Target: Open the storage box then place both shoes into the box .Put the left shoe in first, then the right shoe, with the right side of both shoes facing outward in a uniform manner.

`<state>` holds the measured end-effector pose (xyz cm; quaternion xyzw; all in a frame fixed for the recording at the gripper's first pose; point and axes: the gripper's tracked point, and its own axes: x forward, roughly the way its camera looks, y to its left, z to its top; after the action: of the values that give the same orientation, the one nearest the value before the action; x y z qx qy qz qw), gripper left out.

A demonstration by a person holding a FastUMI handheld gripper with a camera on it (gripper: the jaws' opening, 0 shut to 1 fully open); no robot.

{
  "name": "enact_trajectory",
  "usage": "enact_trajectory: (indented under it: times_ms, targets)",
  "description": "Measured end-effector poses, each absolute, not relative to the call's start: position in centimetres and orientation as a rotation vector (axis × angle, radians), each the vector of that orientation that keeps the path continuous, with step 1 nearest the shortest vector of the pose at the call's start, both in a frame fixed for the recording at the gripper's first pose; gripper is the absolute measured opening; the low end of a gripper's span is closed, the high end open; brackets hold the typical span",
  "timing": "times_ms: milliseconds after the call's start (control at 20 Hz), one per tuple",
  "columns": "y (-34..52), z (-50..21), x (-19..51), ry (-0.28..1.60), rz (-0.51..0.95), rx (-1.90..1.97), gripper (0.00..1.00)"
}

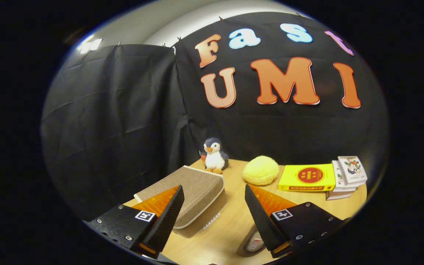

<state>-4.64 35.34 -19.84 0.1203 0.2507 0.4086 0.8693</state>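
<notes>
Storage box (190, 187) — a tan, fabric-covered case with a pale rim, lid down — lies on the wooden table (230, 228) just ahead of the gripper's one finger, which overlaps its near corner in the picture. Gripper (214, 195) fingers stand spread wide apart, holding nothing, with bare tabletop between them. Low beside the other finger, a rounded pale object with a bit of red (252, 244) peeks out — too hidden to tell what it is. Beyond the box a small plush penguin (215, 155) stands upright against the black cloth wall. Next to it sits a fluffy yellow ball-shaped cushion (260, 170), then a yellow book (307, 177) lying flat, then a short stack of white books (348, 175) at the table's far corner.
</notes>
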Motion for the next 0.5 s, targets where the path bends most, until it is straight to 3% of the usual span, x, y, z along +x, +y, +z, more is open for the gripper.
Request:
enact_trajectory:
  times_ms: [500]
  targets:
    - [42.3, -27.7, -8.9, 0.914, 1.045, 0.542, 0.98]
